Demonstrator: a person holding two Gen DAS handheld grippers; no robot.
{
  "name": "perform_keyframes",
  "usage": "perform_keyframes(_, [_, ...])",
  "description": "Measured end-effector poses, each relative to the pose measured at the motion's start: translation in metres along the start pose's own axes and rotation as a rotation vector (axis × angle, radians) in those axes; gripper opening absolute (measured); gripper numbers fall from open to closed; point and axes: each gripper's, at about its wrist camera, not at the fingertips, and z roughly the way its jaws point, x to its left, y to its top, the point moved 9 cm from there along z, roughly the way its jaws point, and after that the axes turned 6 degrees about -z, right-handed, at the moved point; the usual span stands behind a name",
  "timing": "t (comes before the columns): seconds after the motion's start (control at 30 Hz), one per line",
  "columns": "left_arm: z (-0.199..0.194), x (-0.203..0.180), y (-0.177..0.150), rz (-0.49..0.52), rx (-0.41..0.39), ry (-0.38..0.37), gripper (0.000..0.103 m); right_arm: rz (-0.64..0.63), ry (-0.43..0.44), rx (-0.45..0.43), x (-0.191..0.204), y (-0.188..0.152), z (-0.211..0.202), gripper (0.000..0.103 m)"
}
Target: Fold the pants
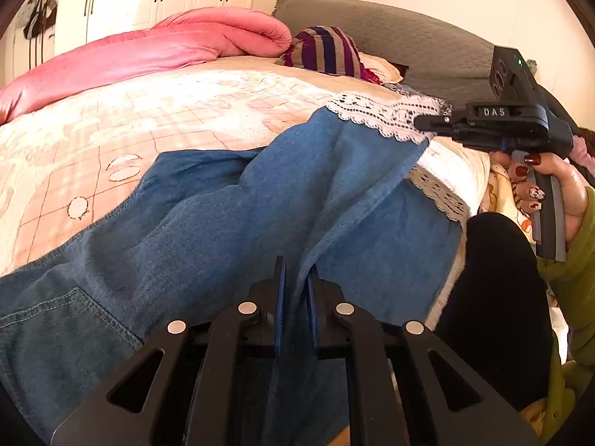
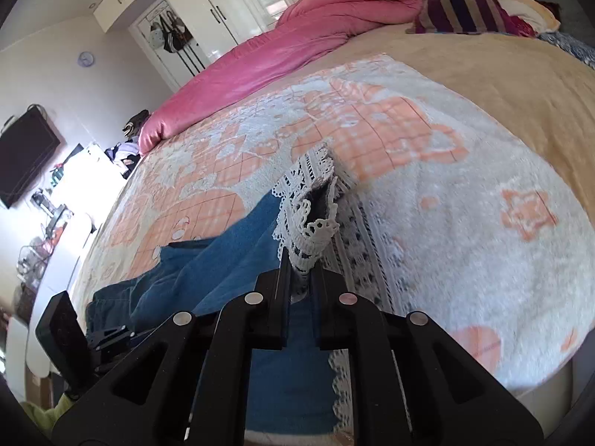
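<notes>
Blue denim pants [image 1: 230, 215] with white lace hems [image 1: 383, 115] lie along the near edge of the bed. My left gripper [image 1: 296, 278] is shut on a fold of the denim near the waist end. My right gripper [image 2: 300, 264] is shut on the lace hem [image 2: 308, 223] of a leg and holds it just above the blanket; it also shows in the left wrist view [image 1: 427, 124] at the far right. The pants stretch between the two grippers, with the denim [image 2: 208, 267] running left.
The bed carries a peach and white patterned blanket [image 1: 148, 119]. A rolled pink duvet [image 1: 156, 52] and a striped pillow [image 1: 327, 50] lie at the far side, before a grey headboard [image 1: 409, 33]. White wardrobes [image 2: 223, 3] stand beyond. The person's dark leg [image 1: 494, 297] is beside the bed.
</notes>
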Motion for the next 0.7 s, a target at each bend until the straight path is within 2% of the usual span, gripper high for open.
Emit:
perform_keyframes(0.1, [-0.005,-0.005,-0.001,0.017,0.011,-0.013,0.005,0.043,0.019,0.003,-0.007,-0.012,-0.009,0.004])
perform_keyframes(0.27, [-0.015,-0.018,-0.008,0.065,0.024,-0.018,0.002,0.06,0.014,0.02,-0.014,-0.029,-0.023,0.004])
perform_keyframes(0.67, [-0.029,-0.028,-0.032,0.079,0.037,-0.019,0.002,0.105,0.014,0.077,-0.027,-0.063,-0.023,0.007])
perform_keyframes(0.7, [-0.028,-0.029,-0.033,0.086,0.041,-0.014,0.003,0.107,0.011,0.078,-0.028,-0.063,-0.023,0.012])
